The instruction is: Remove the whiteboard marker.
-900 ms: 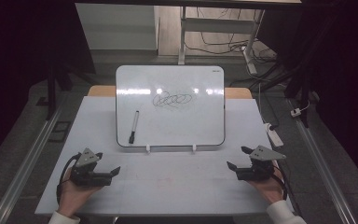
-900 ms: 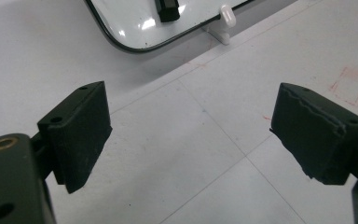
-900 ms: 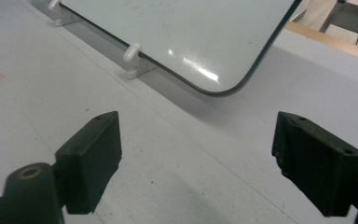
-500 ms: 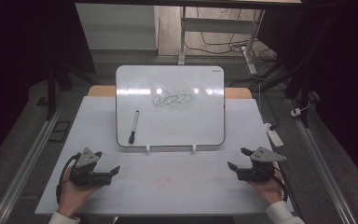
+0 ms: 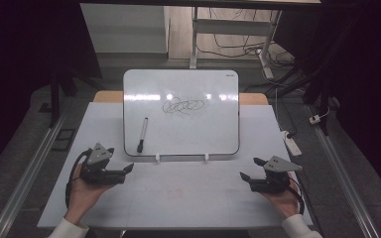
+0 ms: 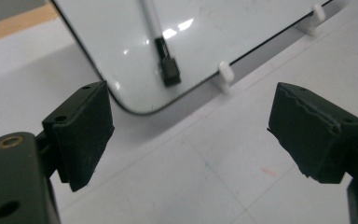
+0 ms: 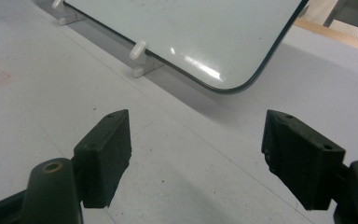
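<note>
- Clearly the marker lies on the whiteboard, left of the scribble, its long axis running near-to-far, black cap end nearest.
- Left gripper, jaws spread and empty, sits nearer, just below it.
- Right gripper, also spread, rests well apart.

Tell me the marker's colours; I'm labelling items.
White barrel with a black cap, seen best in the high view: marker lying on the whiteboard.
</note>
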Tool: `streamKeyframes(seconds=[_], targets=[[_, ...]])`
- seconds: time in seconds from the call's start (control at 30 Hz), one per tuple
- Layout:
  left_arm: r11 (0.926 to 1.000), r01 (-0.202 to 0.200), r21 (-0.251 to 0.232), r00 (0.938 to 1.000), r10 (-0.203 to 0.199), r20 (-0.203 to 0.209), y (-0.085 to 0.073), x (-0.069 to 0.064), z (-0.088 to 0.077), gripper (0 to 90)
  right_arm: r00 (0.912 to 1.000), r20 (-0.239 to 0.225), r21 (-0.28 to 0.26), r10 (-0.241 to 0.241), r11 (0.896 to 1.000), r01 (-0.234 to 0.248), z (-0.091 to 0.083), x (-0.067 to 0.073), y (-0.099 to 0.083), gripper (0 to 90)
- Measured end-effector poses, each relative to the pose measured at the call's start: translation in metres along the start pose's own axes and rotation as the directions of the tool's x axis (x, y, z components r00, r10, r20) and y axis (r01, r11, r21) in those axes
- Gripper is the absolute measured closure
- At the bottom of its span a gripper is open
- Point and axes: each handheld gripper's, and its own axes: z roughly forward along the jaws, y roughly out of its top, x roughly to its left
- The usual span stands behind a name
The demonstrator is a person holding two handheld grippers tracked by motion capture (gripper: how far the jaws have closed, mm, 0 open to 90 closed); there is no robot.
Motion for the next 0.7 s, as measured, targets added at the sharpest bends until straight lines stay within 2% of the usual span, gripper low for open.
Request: streamKeyframes(seconds=[0.17,0.27,0.4,0.43,0.47,0.5,0.57,0.6,0.63,0.67,0.7], targets=[[0.9997,-0.022,-0.007,0.9997,0.022,0.006,0.025,-0.002,0.009,15.4,1.0000,-0.003,0.015,0.000,1.000,0.000,0.003,0.001,-0.001,24.1],[0.9996,-0.027,-0.010,0.9996,0.027,-0.009,0.038,-0.002,0.017,16.5,1.0000,-0.001,0.013,-0.003,1.000,0.003,0.002,0.002,0.000,24.3],[0.9992,-0.040,-0.005,0.9979,0.040,-0.052,0.055,0.000,0.029,18.1,1.0000,0.006,0.013,-0.005,1.000,0.005,0.003,0.002,0.000,24.4],[0.9992,-0.040,-0.005,0.9979,0.040,-0.052,0.055,0.000,0.029,18.6,1.0000,0.008,0.018,-0.003,1.000,0.003,0.003,0.002,0.000,24.4],[0.9986,-0.052,0.002,0.9955,0.052,-0.080,0.063,0.001,0.036,19.1,1.0000,0.008,0.019,-0.002,1.000,0.002,0.004,0.002,0.000,24.4],[0.9986,-0.052,0.002,0.9955,0.052,-0.080,0.063,0.001,0.036,19.8,1.0000,0.008,0.019,-0.002,1.000,0.002,0.004,0.002,0.000,24.4],[0.9983,-0.058,0.008,0.9915,0.058,-0.116,0.073,0.003,0.047,21.4,1.0000,0.009,0.023,0.001,1.000,-0.002,0.005,0.002,-0.001,24.5],[0.9983,-0.058,0.008,0.9915,0.058,-0.116,0.073,0.003,0.047,22.3,0.9999,0.011,0.024,0.003,1.000,-0.003,0.005,0.002,-0.001,24.5],[0.9978,-0.064,0.017,0.9874,0.066,-0.144,0.078,0.005,0.055,23.2,0.9999,0.012,0.025,0.003,1.000,-0.003,0.005,0.002,-0.001,24.5],[0.9978,-0.064,0.017,0.9874,0.066,-0.144,0.078,0.005,0.055,24.3,0.9999,0.012,0.025,0.003,1.000,-0.003,0.005,0.002,-0.001,24.5],[0.9976,-0.065,0.023,0.9854,0.068,-0.156,0.082,0.006,0.062,25.9,0.9999,0.015,0.026,0.001,1.000,-0.001,0.005,0.002,-0.002,24.6]])
